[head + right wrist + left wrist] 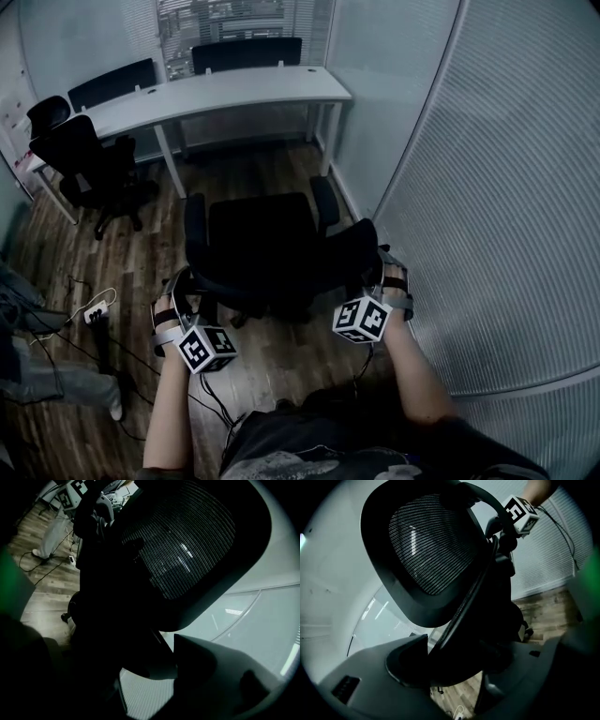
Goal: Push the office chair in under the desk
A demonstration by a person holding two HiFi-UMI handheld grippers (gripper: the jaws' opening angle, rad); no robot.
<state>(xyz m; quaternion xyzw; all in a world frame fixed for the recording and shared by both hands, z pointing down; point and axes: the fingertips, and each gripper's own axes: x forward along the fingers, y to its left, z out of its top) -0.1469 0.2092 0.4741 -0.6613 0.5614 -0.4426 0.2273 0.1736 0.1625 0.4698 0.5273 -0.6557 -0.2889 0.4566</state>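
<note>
Two tools [454,665] [152,667] on one office chair [267,234]; one desk [234,89]

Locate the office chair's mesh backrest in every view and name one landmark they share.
Head view: backrest at lower centre, nearest the person.
Left gripper view: backrest at upper centre.
Right gripper view: backrest at upper right.
Shared landmark: wooden floor, in all three.
</note>
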